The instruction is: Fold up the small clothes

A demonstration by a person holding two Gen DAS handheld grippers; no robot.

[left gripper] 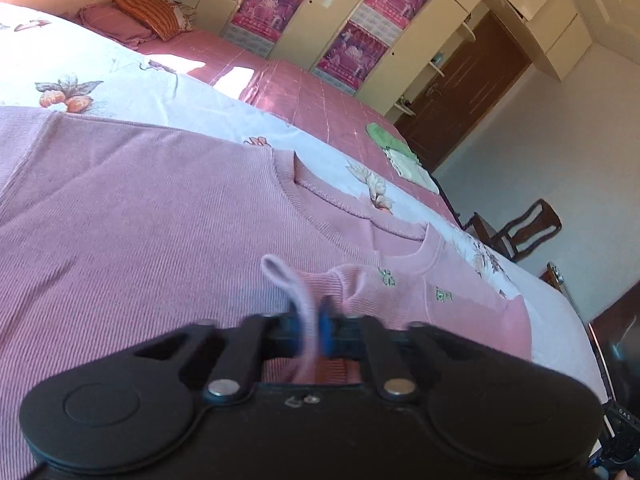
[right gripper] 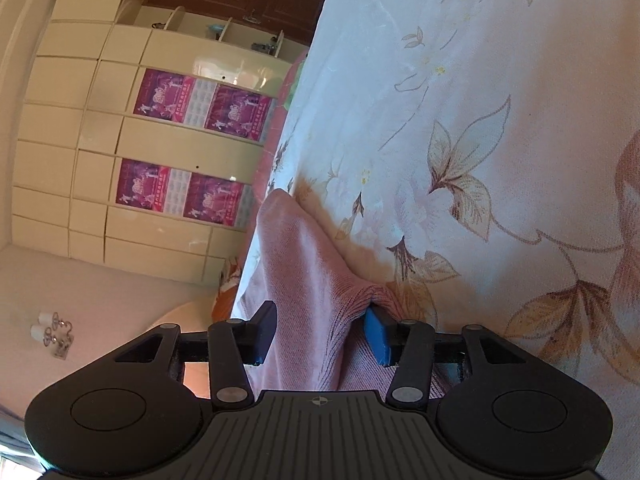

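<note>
A pink ribbed sweater (left gripper: 152, 216) lies spread on the floral bed sheet (left gripper: 120, 80), its round collar (left gripper: 304, 188) pointing away from me. My left gripper (left gripper: 314, 332) is shut on a thin fold of the sweater's pink fabric (left gripper: 294, 300) just above the garment. In the right wrist view, my right gripper (right gripper: 320, 332) stands wide, its blue pads (right gripper: 378, 336) on both sides of a raised ridge of the same pink sweater (right gripper: 304, 280), without clamping it. The floral sheet (right gripper: 480, 120) fills the right side of that view.
A pink checked bedspread (left gripper: 304, 96) with pillows (left gripper: 148, 16) lies beyond the sheet. A green and white cloth (left gripper: 396, 152) rests near the bed's far edge. A cream wardrobe with posters (right gripper: 160, 140), a dark door (left gripper: 460, 96) and a wooden chair (left gripper: 520, 232) stand beyond the bed.
</note>
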